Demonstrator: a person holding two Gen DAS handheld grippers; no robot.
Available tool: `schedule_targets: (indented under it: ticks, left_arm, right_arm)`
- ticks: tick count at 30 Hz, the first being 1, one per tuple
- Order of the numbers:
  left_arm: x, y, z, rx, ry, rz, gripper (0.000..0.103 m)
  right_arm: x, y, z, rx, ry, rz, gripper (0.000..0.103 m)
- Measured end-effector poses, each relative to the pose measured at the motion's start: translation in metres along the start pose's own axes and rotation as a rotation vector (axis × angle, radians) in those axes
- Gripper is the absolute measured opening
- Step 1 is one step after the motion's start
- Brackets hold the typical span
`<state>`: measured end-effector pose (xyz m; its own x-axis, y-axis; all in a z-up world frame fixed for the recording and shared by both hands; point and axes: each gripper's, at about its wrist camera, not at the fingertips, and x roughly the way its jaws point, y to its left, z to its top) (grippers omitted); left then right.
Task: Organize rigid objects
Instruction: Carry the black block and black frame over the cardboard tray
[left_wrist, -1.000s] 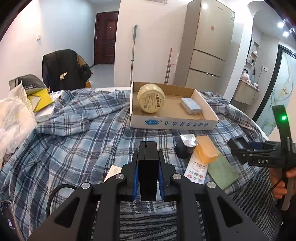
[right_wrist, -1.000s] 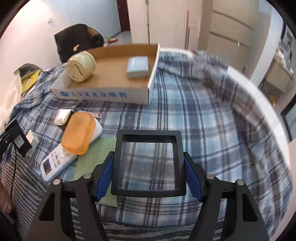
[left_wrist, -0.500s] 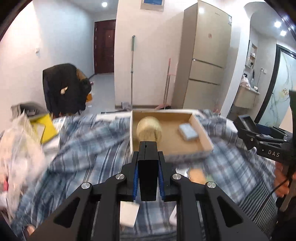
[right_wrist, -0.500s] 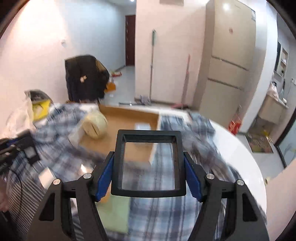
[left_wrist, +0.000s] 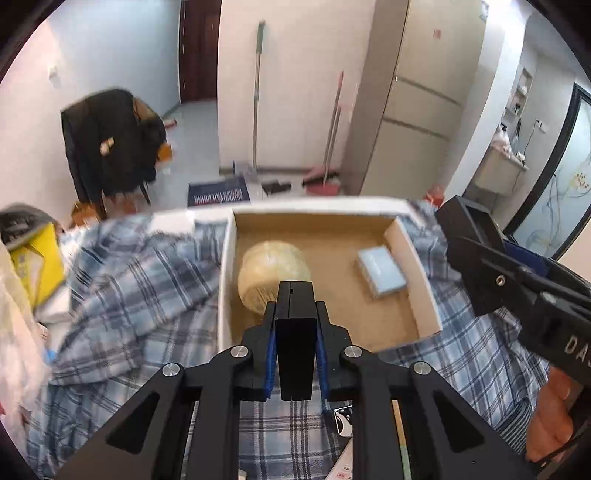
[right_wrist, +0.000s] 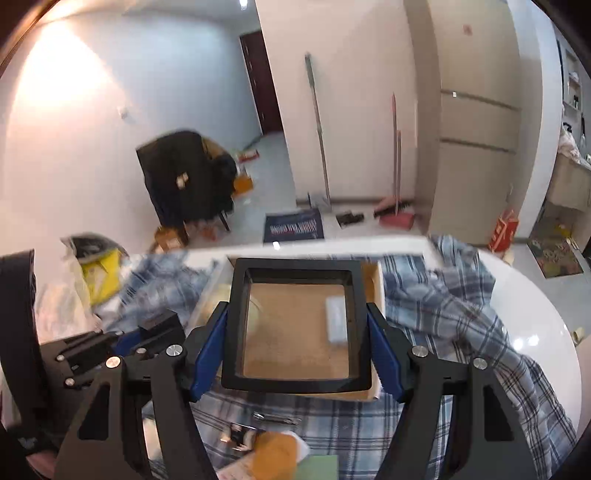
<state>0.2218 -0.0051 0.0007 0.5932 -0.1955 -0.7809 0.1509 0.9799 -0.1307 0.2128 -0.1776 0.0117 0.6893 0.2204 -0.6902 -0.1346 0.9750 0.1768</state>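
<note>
Both tools hang over the cardboard box (left_wrist: 413, 258) on the bench. The left tool (left_wrist: 295, 347) is clamped on a slim black block (left_wrist: 295, 332), its long axis pointing forward into the box; the right tool (right_wrist: 297, 354) grips a flat black frame (right_wrist: 295, 325), directly above the box floor.

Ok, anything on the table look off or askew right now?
The round cream container lies tipped on its side in the cardboard box, instead of upright. The blue plaid cloth is bunched and rumpled left of the box. The orange item sits stacked on other loose things near the front edge. No spills or damage visible.
</note>
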Motion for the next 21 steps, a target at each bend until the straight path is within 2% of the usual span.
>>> schedule_targets:
  ticks: [4, 8, 16, 21]
  left_arm:
    - [0.032, 0.007, 0.000, -0.028, 0.037, -0.005, 0.019]
    - [0.052, 0.007, 0.005, -0.007, 0.067, 0.018, 0.019]
    - [0.076, 0.013, 0.010, 0.002, 0.098, 0.050, 0.019]
    - [0.080, 0.022, 0.006, -0.018, 0.071, 0.032, 0.019]
  right_arm:
    - [0.016, -0.029, 0.002, 0.074, 0.036, -0.029, 0.069]
    - [0.024, -0.047, 0.002, 0.113, 0.056, -0.049, 0.069]
    - [0.039, -0.047, 0.000, 0.104, 0.091, -0.073, 0.069]
    - [0.046, -0.046, -0.003, 0.094, 0.104, -0.087, 0.069]
